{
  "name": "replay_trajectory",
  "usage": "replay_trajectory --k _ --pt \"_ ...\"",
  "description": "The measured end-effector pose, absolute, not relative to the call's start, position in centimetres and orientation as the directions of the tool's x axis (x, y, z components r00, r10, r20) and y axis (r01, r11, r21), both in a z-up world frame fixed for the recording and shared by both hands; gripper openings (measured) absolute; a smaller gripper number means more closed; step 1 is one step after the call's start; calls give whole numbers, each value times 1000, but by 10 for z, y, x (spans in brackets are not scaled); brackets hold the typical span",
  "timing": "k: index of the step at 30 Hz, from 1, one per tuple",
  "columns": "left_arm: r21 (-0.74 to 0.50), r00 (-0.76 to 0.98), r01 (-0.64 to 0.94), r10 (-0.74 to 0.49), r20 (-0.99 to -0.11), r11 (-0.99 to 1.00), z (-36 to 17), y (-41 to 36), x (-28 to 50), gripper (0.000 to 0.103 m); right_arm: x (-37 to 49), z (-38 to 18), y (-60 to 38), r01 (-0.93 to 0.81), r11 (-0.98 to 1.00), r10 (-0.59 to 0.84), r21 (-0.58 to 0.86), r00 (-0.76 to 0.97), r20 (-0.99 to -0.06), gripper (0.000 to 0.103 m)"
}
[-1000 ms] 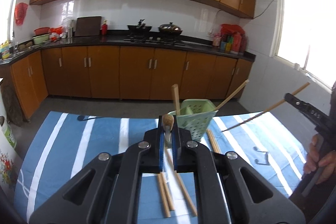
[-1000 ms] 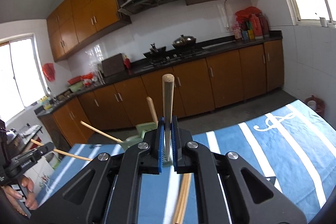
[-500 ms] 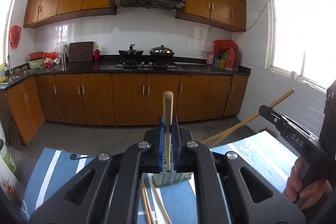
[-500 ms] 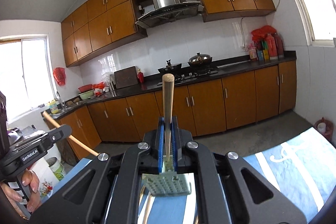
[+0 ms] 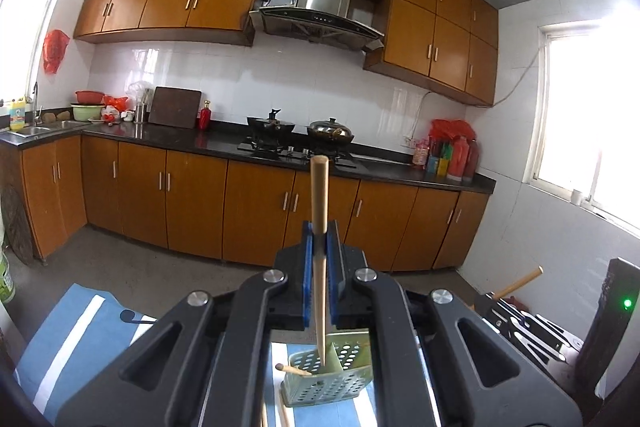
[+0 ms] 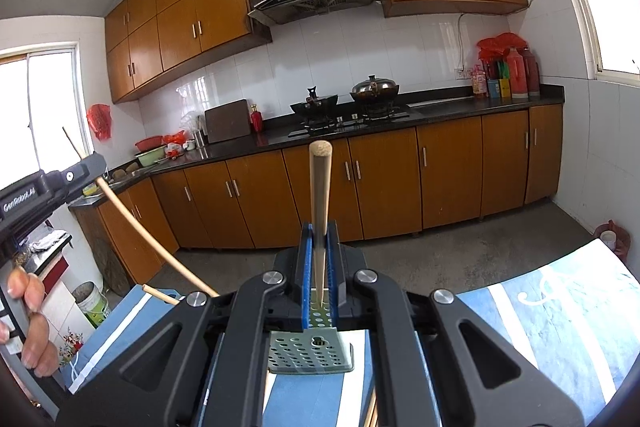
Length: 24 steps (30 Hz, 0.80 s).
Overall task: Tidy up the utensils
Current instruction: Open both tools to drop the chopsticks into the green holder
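My left wrist camera looks forward along its fingers, close above the green utensil holder (image 5: 328, 375), facing the kitchen counter (image 5: 224, 139). My right one faces likewise; both share holder (image 6: 310, 351), counter (image 6: 440, 103) and striped cloth (image 5: 80, 339).

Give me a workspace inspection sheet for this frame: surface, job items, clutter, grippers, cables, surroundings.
Surface: blue cloth with white stripes.
Job items: green perforated holder on the cloth, chopsticks in it; loose chopsticks beside it.
Clutter: nothing seen.
Grippers: left gripper shut on a chopstick, tip over the holder; right gripper shut on another chopstick.
Cables: wall cable near the right-hand window.
Surroundings: kitchen cabinets, hob with pots.
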<state>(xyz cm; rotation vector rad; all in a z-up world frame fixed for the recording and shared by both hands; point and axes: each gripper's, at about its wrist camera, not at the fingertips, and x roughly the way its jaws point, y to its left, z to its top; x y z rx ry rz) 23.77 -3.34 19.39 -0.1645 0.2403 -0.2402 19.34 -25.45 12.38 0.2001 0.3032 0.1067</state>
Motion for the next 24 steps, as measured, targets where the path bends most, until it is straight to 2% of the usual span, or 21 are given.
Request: replay_trajectory --k 6,14,15,17,19,24 --pt "-197 939 183 -230 -257 963 165 -34 258 7 204 113 -246 -79 978 141 193 931 -335 7" --pt "-175 900 186 -239 -365 967 127 -43 279 10 216 99 -241 -76 978 151 194 900 -408 9" --pt "-170 899 186 -238 -368 968 126 -43 278 12 215 99 -241 -74 978 149 193 899 -412 10" --pt "-171 898 186 -238 -369 968 126 -40 275 17 211 101 -243 -68 978 145 198 902 -407 22" --pt "-183 900 186 -242 -363 965 129 -35 269 23 204 106 -246 -64 977 140 201 910 -389 29" --pt "-208 914 179 -240 -326 962 145 -17 245 40 173 122 -255 -58 979 121 197 938 -326 34"
